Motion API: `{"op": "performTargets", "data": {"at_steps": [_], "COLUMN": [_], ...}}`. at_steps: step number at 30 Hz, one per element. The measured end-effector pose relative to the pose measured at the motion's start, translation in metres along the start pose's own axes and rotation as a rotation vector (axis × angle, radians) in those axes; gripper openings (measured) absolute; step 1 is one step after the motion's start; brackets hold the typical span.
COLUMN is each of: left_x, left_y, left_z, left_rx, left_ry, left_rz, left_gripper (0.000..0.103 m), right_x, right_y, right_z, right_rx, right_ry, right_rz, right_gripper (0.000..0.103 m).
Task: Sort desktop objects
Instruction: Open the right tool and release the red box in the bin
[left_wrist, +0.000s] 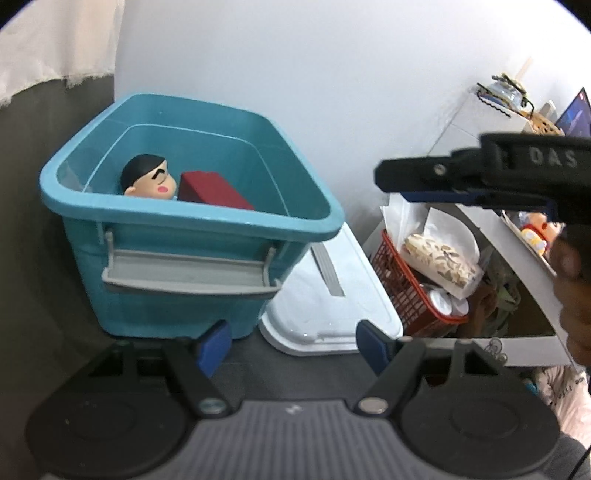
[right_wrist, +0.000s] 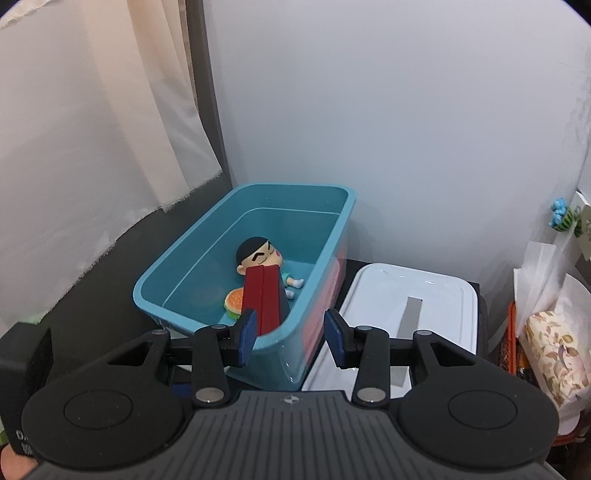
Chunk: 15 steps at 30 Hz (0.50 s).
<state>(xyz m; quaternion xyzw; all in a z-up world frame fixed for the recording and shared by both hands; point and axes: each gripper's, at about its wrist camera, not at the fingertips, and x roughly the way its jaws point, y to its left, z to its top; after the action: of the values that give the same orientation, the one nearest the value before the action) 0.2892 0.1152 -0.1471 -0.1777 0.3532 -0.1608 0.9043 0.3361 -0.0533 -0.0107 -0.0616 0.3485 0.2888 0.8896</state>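
A teal bin (left_wrist: 192, 236) stands on the dark desk by the wall. Inside it lie a black-haired doll (left_wrist: 147, 179), a dark red box (left_wrist: 210, 192) leaning on the bin's near wall, and a toy burger (right_wrist: 234, 301). My left gripper (left_wrist: 293, 345) sits low in front of the bin, open and empty. In the right wrist view my right gripper (right_wrist: 291, 338) hovers just short of the teal bin's (right_wrist: 332, 236) near rim, open, its pads clear of the red box (right_wrist: 264, 299). From the left wrist view the right gripper (left_wrist: 406, 181) shows side-on, to the right of the bin.
A white lid (left_wrist: 325, 295) lies flat right of the bin. Further right stand a red mesh basket (left_wrist: 399, 288) with a snack bag (left_wrist: 439, 258), a white box, and a small toy (left_wrist: 535, 232). A hand (left_wrist: 572, 277) is at the right edge. A curtain hangs at left.
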Motion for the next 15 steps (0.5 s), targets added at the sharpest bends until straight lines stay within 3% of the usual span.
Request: {"op": "performTargets", "data": {"at_steps": [15], "left_x": [0.023], "left_y": [-0.011], "left_z": [-0.008], "left_rx": [0.036], "left_ry": [0.053], "left_rz": [0.016], "left_gripper": [0.077], "right_x": [-0.025], "right_y": [-0.043], "right_z": [-0.054], "right_rx": [0.052], "right_ry": [0.011], "right_rz": [-0.067], "right_gripper": [0.044]}}
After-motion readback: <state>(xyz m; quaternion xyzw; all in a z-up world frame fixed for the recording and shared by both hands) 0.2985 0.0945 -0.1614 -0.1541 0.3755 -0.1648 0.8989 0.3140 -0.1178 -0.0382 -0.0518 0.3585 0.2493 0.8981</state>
